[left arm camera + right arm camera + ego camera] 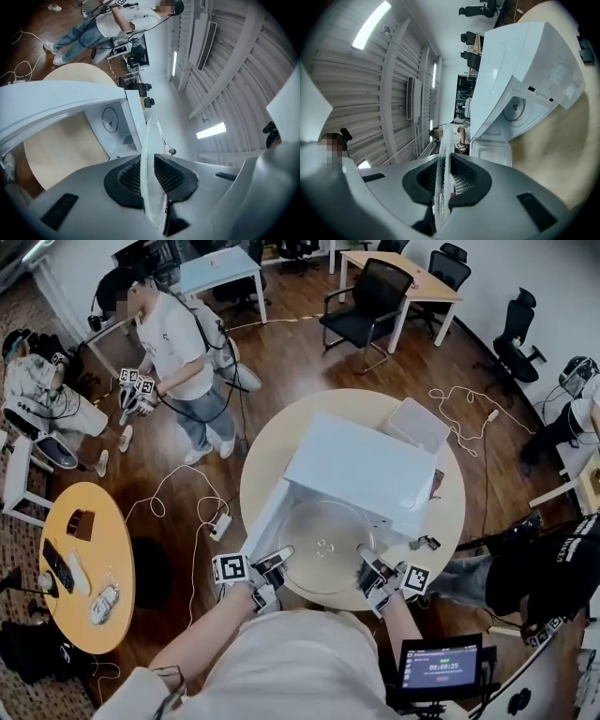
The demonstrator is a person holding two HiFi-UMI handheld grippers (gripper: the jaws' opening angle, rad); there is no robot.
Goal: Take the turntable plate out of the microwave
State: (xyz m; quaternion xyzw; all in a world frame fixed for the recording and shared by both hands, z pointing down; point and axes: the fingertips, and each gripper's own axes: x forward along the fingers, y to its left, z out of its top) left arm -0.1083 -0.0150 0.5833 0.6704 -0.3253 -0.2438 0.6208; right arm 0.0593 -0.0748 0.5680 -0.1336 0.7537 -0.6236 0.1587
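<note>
Glass turntable plate (323,542) looks out of microwave (361,465), near side. Left gripper (279,561) and right gripper (368,566) jaws narrow, clamping rim. Remaining: set down.

A big round table (267,465) has a white box (417,423) on it. To the left, a small yellow table (117,540) holds a black remote (58,565). A person (178,338) in a white shirt stands on the brown floor (300,362). A black chair (367,298) is by a desk (403,273). A white cord (173,486) lies near a plug strip (221,527).
</note>
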